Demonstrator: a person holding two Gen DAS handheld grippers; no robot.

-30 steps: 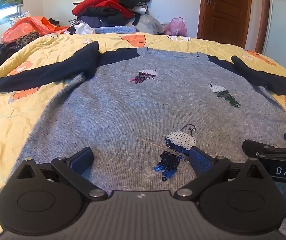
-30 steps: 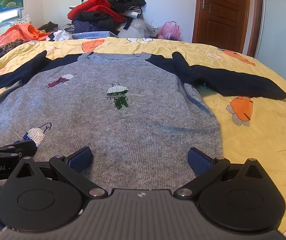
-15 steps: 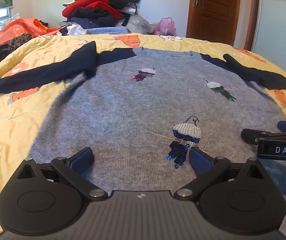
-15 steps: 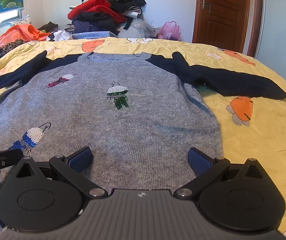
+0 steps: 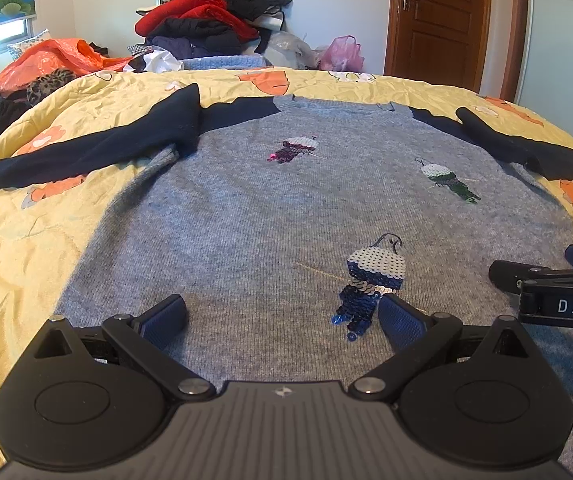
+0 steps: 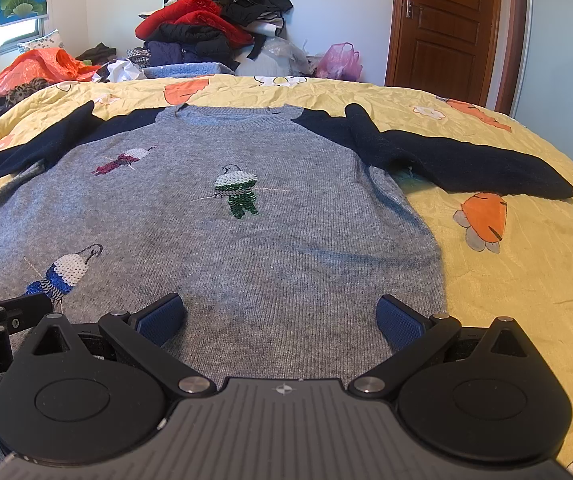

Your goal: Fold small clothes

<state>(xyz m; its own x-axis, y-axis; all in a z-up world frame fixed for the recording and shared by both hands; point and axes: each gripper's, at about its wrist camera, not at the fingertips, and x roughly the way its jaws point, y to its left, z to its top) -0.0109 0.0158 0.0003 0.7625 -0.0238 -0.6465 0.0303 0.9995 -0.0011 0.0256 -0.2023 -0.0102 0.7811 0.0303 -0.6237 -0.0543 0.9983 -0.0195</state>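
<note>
sweater: one grey knitted sweater with navy sleeves (image 6: 270,248), lying flat, front up, on the yellow quilt with orange flower print (image 6: 526,280); hem nearest both tools.
sleeves, left to right: two; left navy sleeve (image 5: 86,152) spread out to the side, its upper part lifted in a ridge; right navy sleeve (image 6: 466,164) spread likewise, cuff on the quilt.
sequin birds, left to right: three; maroon sequin bird (image 5: 294,149), blue sequin bird (image 5: 370,280), green sequin bird (image 6: 236,192).
left gripper (image 5: 282,318): one; blue pads spread wide, holding nothing, low over the hem, right pad just beside the blue bird.
right gripper (image 6: 280,316): one; pads spread wide, holding nothing, over the hem near the sweater's right edge.
clothes heap by far wall (image 5: 214,16): one pile, pieces uncountable.
risk, snag: a pad closing on the blue bird could catch or tear sequins.
risk, grip: loose knit may give only the top layer to a pinch, so the fold would drag unevenly.
risk, sleeves: ridged left sleeve may bunch inside a fold.
</note>
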